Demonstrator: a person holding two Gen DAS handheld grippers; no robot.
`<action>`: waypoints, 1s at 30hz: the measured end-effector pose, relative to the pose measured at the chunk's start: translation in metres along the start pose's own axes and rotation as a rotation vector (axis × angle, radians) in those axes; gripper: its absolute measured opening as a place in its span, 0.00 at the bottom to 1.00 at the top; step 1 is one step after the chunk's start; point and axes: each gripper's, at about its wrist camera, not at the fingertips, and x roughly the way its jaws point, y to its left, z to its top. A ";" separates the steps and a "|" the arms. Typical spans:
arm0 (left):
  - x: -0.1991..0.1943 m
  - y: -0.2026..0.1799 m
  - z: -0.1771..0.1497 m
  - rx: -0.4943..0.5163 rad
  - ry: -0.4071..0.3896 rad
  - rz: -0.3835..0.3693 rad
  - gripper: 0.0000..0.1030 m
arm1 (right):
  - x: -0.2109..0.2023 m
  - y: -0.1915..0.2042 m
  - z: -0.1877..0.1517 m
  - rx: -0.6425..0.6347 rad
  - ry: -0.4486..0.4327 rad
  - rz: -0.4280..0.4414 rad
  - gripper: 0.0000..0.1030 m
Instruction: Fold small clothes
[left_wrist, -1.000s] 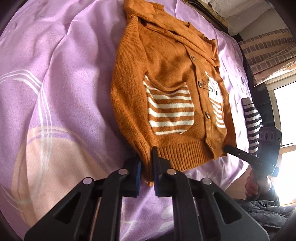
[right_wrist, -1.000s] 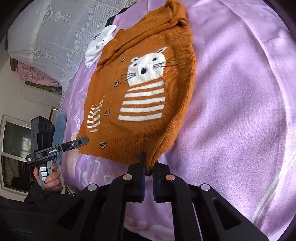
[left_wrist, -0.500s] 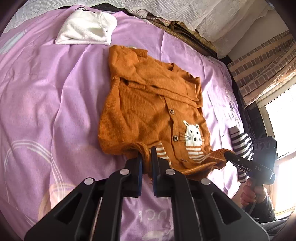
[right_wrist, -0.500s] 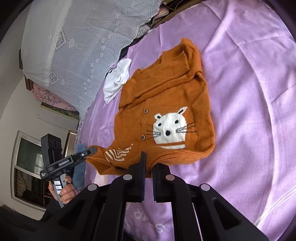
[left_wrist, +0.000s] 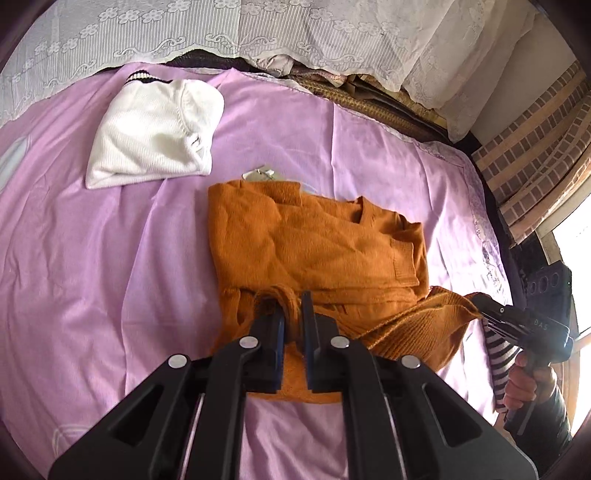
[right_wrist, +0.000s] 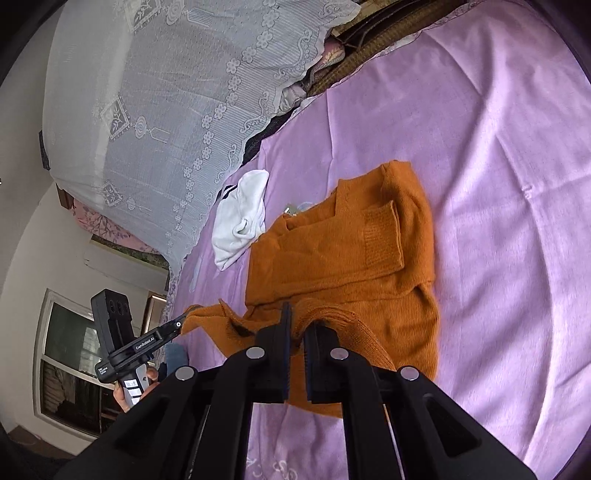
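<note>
An orange knit cardigan (left_wrist: 314, 247) lies on the purple bedsheet (left_wrist: 92, 277), its sleeves folded across the chest. Its hem is lifted and carried up over the body. My left gripper (left_wrist: 291, 310) is shut on one hem corner. My right gripper (right_wrist: 298, 325) is shut on the other hem corner; it also shows in the left wrist view (left_wrist: 480, 306). The left gripper shows in the right wrist view (right_wrist: 181, 325), pinching the hem. The cardigan (right_wrist: 351, 258) hides its cat pattern under the fold.
A folded white garment (left_wrist: 151, 136) lies at the far left of the bed, also in the right wrist view (right_wrist: 243, 218). A striped garment (left_wrist: 498, 365) hangs at the right bed edge. Lace-covered bedding (left_wrist: 258, 26) lines the far side. A window (right_wrist: 70, 354) stands beyond the bed.
Both grippers have carried the cardigan's hem up and forward toward the collar. The front with the cat and stripes is now folded under and hidden.
</note>
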 end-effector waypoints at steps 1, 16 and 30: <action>0.005 0.000 0.009 0.000 -0.003 0.001 0.07 | 0.004 -0.002 0.009 0.001 -0.004 0.001 0.06; 0.100 0.023 0.093 -0.029 0.055 0.044 0.07 | 0.085 -0.067 0.102 0.169 0.010 -0.027 0.09; 0.063 0.016 0.108 -0.004 -0.072 0.113 0.75 | 0.058 -0.032 0.098 0.018 -0.080 -0.066 0.32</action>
